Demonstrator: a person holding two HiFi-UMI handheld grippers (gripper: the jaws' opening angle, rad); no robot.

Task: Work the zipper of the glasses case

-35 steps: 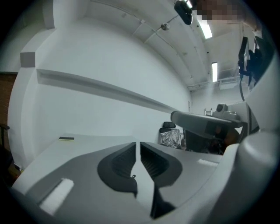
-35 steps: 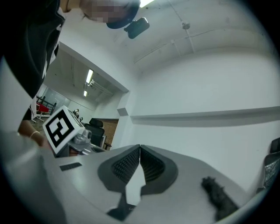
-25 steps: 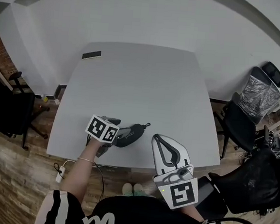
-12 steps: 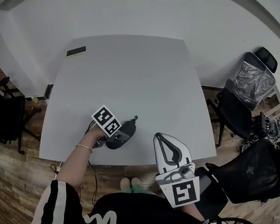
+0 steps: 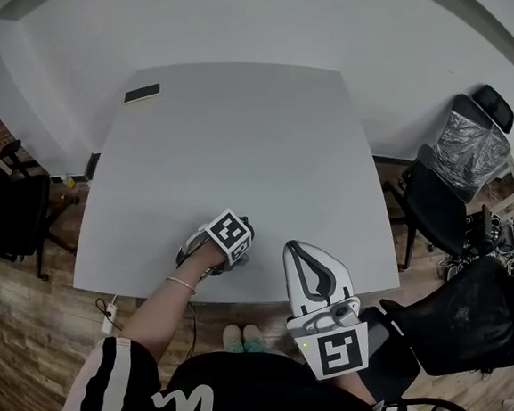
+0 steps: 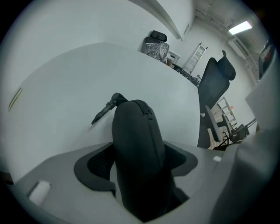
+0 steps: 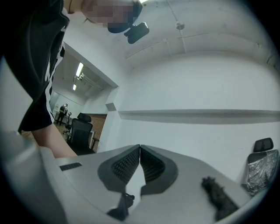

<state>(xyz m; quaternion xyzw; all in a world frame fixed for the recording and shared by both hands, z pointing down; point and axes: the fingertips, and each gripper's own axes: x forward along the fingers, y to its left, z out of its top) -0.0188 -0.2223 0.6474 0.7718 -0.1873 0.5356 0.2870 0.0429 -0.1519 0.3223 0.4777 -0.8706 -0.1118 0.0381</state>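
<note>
Left tool (image 6: 136, 162): jaws spread wide, black glasses case (image 6: 135, 127) standing between them on the table (image 5: 227, 135).
Right tool (image 7: 140, 148): jaws together, empty.

- A pale grey table (image 5: 244, 145) with rounded corners carries everything.
- A black glasses case (image 6: 138, 144) lies near its front edge, with its strap (image 6: 104, 113) resting on the tabletop.
- A flat dark slab (image 5: 142, 93) lies at the far left corner.
</note>
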